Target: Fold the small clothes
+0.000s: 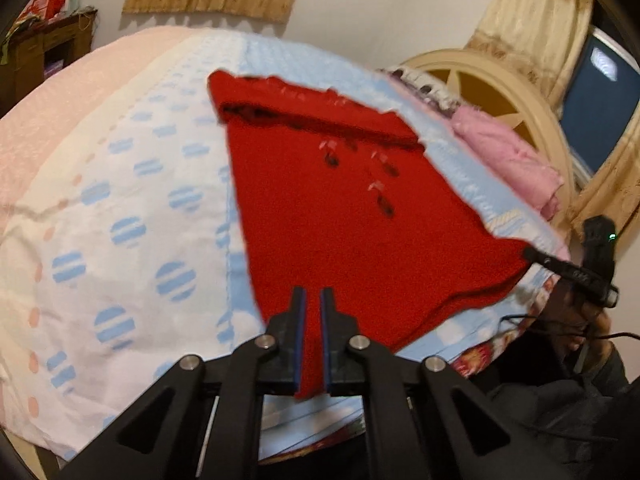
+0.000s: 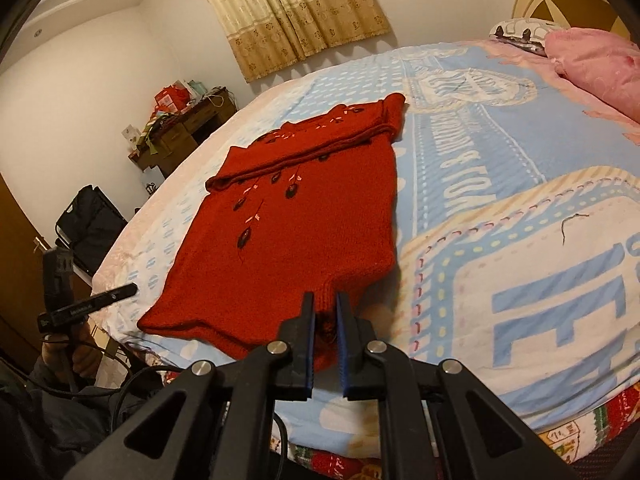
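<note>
A red knitted sweater [image 1: 340, 208] [image 2: 288, 248] with embroidered leaves lies flat on the bed, its sleeves folded across the chest. My left gripper [image 1: 313, 292] is shut on the near hem, and red cloth shows between its pads. My right gripper [image 2: 325, 298] is shut on the hem at the other near corner, and the cloth puckers up into it. Each view shows the other gripper from the side: the right gripper [image 1: 536, 258] touches the sweater's corner, and the left gripper [image 2: 132, 289] shows at the sweater's left side. The near hem is slightly raised off the bed.
The bed cover [image 1: 120, 200] [image 2: 500, 140] is pale blue and white with dots and letters. A pink pillow [image 1: 508, 156] [image 2: 600, 64] lies by the round headboard [image 1: 480, 80]. Beyond the bed stand a wooden cabinet [image 2: 188, 128] and a black bag [image 2: 90, 220]. A person's hands hold the grippers below the bed edge.
</note>
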A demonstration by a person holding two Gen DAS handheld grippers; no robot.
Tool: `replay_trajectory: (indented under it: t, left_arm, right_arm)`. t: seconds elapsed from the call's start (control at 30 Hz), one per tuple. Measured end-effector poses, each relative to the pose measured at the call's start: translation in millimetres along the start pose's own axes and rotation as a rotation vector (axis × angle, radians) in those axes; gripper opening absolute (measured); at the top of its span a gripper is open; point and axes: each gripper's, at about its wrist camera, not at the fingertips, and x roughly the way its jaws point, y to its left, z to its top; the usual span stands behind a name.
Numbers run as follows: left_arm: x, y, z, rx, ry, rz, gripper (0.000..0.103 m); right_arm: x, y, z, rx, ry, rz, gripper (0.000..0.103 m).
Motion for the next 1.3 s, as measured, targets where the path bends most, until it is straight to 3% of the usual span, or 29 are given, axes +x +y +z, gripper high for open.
replay_trajectory:
  t: [0.03, 0.13, 0.27, 0.4, 0.43, 0.47, 0.5, 0.83, 1.3]
  left_arm:
    - [2.7, 3.3, -3.3, -0.017, 0.019, 0.016, 0.018]
    - [11.3, 9.4, -7.5, -0.060, 0.068, 0.037, 0.063]
    - [16.4, 4.2, -14.5, -0.060, 0.093, 0.010, 0.067]
    - [23.4, -9.6, -22.9, -0.017, 0.125, -0.018, 0.056]
    - [23.5, -12.4, -23.1, -0.002, 0.126, -0.016, 0.043]
    - [22.5, -13.1, -23.1, 0.003, 0.123, -0.019, 0.017]
    - [21.1, -11.8, -22.8, -0.001, 0.119, -0.027, 0.006]
    - [-13.9, -6.9, 9.3, 0.003, -0.051, -0.069, 0.007]
    - [-19.4, -10.9, 94.5, 0.034, -0.178, -0.117, 0.007]
  right_arm:
    - [0.5, 0.0, -0.4, -0.003, 0.002, -0.004, 0.009]
    - [3.5, -0.6, -1.7, -0.004, 0.016, 0.000, 0.009]
    - [7.5, -0.1, -4.3, -0.009, 0.028, 0.004, 0.009]
    - [8.0, -1.0, -5.9, -0.006, 0.030, 0.005, 0.009]
    - [8.6, -1.4, -6.1, -0.005, 0.031, 0.004, 0.009]
    - [8.5, -1.8, -6.4, -0.003, 0.030, 0.005, 0.009]
    - [8.5, -2.2, -6.5, -0.002, 0.030, 0.007, 0.009]
    - [-0.6, -6.0, 9.3, 0.033, -0.015, 0.063, 0.009]
    - [5.3, -11.0, 95.3, 0.077, -0.119, 0.155, 0.009]
